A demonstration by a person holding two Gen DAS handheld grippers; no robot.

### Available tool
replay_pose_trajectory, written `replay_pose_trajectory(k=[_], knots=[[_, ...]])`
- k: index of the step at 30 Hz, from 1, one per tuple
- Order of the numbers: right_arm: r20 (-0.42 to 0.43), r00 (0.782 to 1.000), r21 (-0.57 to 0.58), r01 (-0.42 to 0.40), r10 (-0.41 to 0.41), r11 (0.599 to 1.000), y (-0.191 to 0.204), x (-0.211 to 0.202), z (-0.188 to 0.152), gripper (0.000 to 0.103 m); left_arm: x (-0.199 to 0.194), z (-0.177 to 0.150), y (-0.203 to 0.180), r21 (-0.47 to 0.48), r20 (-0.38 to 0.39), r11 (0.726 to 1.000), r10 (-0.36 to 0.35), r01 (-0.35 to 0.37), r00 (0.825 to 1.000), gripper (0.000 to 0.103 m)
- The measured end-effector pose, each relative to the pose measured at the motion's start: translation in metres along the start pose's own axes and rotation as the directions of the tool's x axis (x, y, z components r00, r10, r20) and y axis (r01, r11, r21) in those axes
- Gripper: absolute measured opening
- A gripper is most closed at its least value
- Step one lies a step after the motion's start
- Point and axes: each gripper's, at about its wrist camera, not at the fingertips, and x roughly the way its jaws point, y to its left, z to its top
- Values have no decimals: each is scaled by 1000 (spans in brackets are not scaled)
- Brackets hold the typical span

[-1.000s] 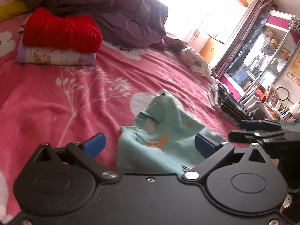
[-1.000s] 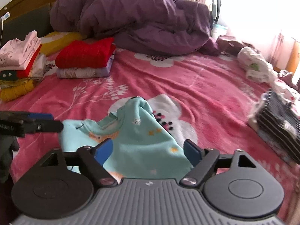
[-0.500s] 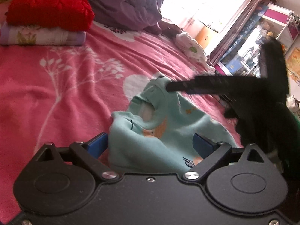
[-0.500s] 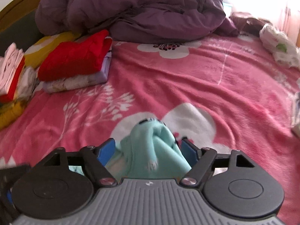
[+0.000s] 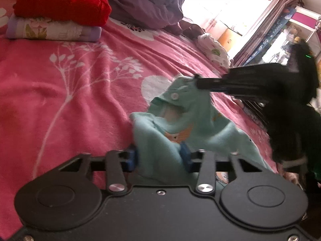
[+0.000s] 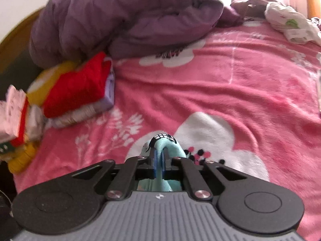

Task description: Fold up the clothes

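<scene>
At the far left of the bed [image 5: 60, 92], on its pink flowered blanket, a red folded garment [image 5: 62, 6] rests on a pale floral one [image 5: 52, 31], with a purple duvet [image 5: 144, 6] heaped behind them. The job in hand looks like the pick-up stage: getting two holds on the small mint-green top [image 5: 180, 124], which lies crumpled in the middle of the bed, near the camera.

The left gripper [image 5: 159, 157] comes in low over the blanket, level with the near edge of the top. Its blue fingers [image 5: 131, 157] are partly closed around a thick bunch of that edge; whether they already grip it firmly is hard to tell, as this part is blurred.

Further right, the right gripper [image 6: 159, 160] reaches in from the right side, held roughly level above the bed, and its fingers are pressed together on a fold at the far, neckline end of the top, which is lifted a little off the blanket.

The next move probably calls for the left fingers to finish closing, then both hands to lift and draw apart so the top hangs flat and can be laid out for folding. A loose bunch could slip free.

At the far right lie a white patterned garment [image 5: 214, 48] and a bookshelf [image 5: 289, 36].
</scene>
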Motion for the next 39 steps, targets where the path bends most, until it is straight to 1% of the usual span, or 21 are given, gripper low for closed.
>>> replay_pose_trajectory(k=[1,2,3,4,7,9,12,16,19,21,27,30,32,34,36,39], knots=[[17,1000,7,-3,3,1000,-2,-10,-1,6,0,0,-2,5,5,1000,3,-3,1000,27],[35,999,14,-7,7,1000,-3,-21,-1,6,-2,1,-6,17,19,1000,1,-1,1000,25],[53,999,21,-12,11,1000,-5,-32,-2,6,-5,2,-11,31,33,1000,-1,0,999,21],[74,997,30,-17,15,999,-7,-43,-3,6,-8,3,-16,44,47,999,-4,2,999,19],[147,989,67,-37,27,997,-17,-84,-7,6,-18,6,-36,104,110,995,-19,7,994,16],[194,980,96,-55,36,994,-23,-110,-10,6,-29,7,-52,156,160,988,-38,13,986,15],[275,960,139,-95,54,986,-33,-154,-17,6,-51,6,-82,256,241,967,-80,16,967,14],[380,921,190,-165,83,968,-47,-213,-35,6,-85,-1,-124,379,330,925,-151,16,932,13],[448,887,222,-236,116,946,-57,-251,-51,6,-107,-6,-152,446,368,895,-202,18,908,13],[494,858,232,-284,139,930,-63,-277,-62,6,-122,-9,-170,492,385,870,-235,17,892,13],[596,777,234,-408,201,883,-78,-334,-84,6,-153,-2,-211,616,389,788,-297,-6,872,13],[627,748,223,-437,215,871,-80,-349,-91,6,-169,4,-229,672,388,741,-324,-25,863,12],[646,731,217,-453,221,864,-81,-357,-95,6,-172,17,-236,697,397,715,-326,-51,858,12],[659,719,220,-466,222,857,-82,-359,-95,6,-173,29,-240,715,399,696,-320,-73,859,12],[669,710,220,-470,218,855,-84,-357,-93,6,-170,39,-242,726,395,682,-309,-88,865,12],[680,704,234,-474,205,849,-88,-345,-85,6,-151,56,-247,743,384,658,-264,-125,885,12]])
